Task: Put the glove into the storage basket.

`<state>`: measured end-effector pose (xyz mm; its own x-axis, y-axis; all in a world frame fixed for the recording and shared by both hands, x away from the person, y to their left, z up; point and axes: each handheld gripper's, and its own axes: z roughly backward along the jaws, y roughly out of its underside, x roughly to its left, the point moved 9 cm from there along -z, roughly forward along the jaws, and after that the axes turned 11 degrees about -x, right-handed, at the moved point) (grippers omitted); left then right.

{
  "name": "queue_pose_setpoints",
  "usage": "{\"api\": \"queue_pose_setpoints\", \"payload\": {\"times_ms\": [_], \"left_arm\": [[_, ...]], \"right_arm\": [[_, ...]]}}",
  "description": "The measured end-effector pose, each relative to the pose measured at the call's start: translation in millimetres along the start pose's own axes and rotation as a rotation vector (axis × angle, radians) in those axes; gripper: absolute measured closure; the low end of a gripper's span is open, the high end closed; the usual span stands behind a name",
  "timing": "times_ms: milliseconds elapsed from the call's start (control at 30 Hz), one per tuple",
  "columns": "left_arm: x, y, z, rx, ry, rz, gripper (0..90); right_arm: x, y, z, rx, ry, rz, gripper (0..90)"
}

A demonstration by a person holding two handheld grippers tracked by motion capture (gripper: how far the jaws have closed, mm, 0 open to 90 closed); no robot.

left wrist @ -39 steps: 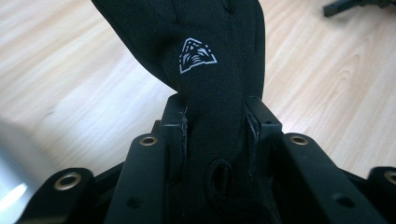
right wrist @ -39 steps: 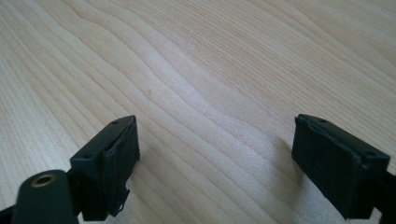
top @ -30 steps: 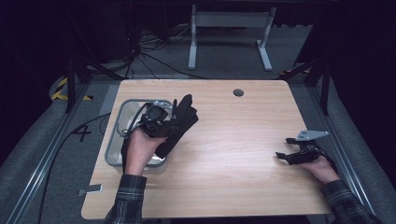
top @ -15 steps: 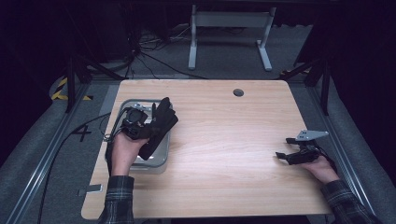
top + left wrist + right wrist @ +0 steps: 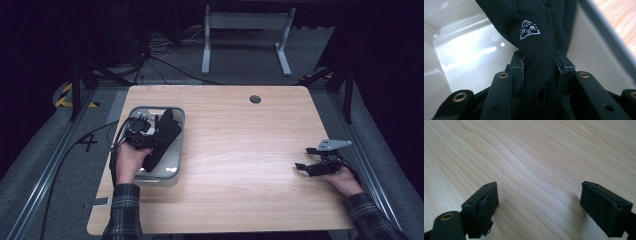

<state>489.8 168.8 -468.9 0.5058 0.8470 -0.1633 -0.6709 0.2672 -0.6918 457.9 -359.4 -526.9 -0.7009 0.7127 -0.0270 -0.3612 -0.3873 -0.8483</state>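
A black glove (image 5: 162,135) with a small white triangular logo (image 5: 529,30) hangs in my left gripper (image 5: 150,142), which is shut on it over the grey tray (image 5: 177,145) at the table's left. In the left gripper view the two pads (image 5: 520,72) pinch the glove (image 5: 539,50) from both sides, with the tray's pale floor (image 5: 469,50) behind it. My right gripper (image 5: 306,159) rests low at the table's right side, and in the right gripper view it (image 5: 541,207) stands open over bare wood with nothing between its jaws.
The wooden table (image 5: 240,140) has a small round hole (image 5: 255,99) near its far edge. A white metal stand (image 5: 245,35) sits on the floor beyond the table. The left gripper's cable (image 5: 75,150) trails off the table's left edge.
My left gripper has carried the glove leftward and down, from above the tray's right rim to inside the tray. The right gripper has stayed put.
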Motion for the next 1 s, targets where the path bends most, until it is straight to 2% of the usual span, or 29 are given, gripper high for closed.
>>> {"api": "queue_pose_setpoints", "payload": {"times_ms": [67,200,233,300,333,400,533,700,800,833,900,1000], "left_arm": [[1.2,3.2,-2.8,0.01,0.009,0.013,66.1],[5.3,7.8,-7.5,0.025,-0.004,0.019,63.4],[7.0,8.7,-8.4,0.025,-0.013,0.021,59.2],[9.9,9.8,-9.2,0.029,-0.024,0.026,42.7],[12.4,9.5,-8.5,0.019,-0.036,0.033,42.7],[15.3,7.7,-5.8,0.004,-0.058,0.034,30.8],[11.0,-0.3,1.5,-0.028,-0.062,0.022,24.0],[-11.0,-18.5,11.7,-0.095,-0.036,-0.01,20.6],[-31.4,-28.8,14.7,-0.132,0.016,-0.024,19.3],[-31.4,-28.8,14.7,-0.132,0.016,-0.024,18.9],[-51.4,-37.8,15.5,-0.155,0.049,-0.047,18.0],[-71.4,-44.3,12.8,-0.17,0.087,-0.064,17.1]], "right_arm": [[0.0,0.0,0.0,0.0,0.001,-0.002,15.6],[0.0,0.0,0.0,0.0,0.001,-0.004,15.6],[0.0,0.0,0.0,0.0,0.002,-0.004,15.6],[0.0,-0.1,0.0,0.0,0.002,-0.004,15.6],[0.0,0.0,0.0,0.0,0.002,-0.004,15.6],[-0.1,-0.1,0.0,0.0,0.002,-0.004,15.6],[0.0,-0.1,-0.1,-0.001,-0.002,-0.004,15.6],[0.0,-0.1,-0.1,0.0,-0.001,-0.004,15.6],[0.0,-0.1,-0.1,0.0,-0.001,-0.004,15.6],[0.0,-0.1,-0.1,0.0,-0.001,-0.004,15.6],[0.0,-0.1,-0.1,-0.001,-0.002,-0.003,15.6],[0.0,-0.1,-0.1,-0.001,-0.002,-0.004,15.6]]}}
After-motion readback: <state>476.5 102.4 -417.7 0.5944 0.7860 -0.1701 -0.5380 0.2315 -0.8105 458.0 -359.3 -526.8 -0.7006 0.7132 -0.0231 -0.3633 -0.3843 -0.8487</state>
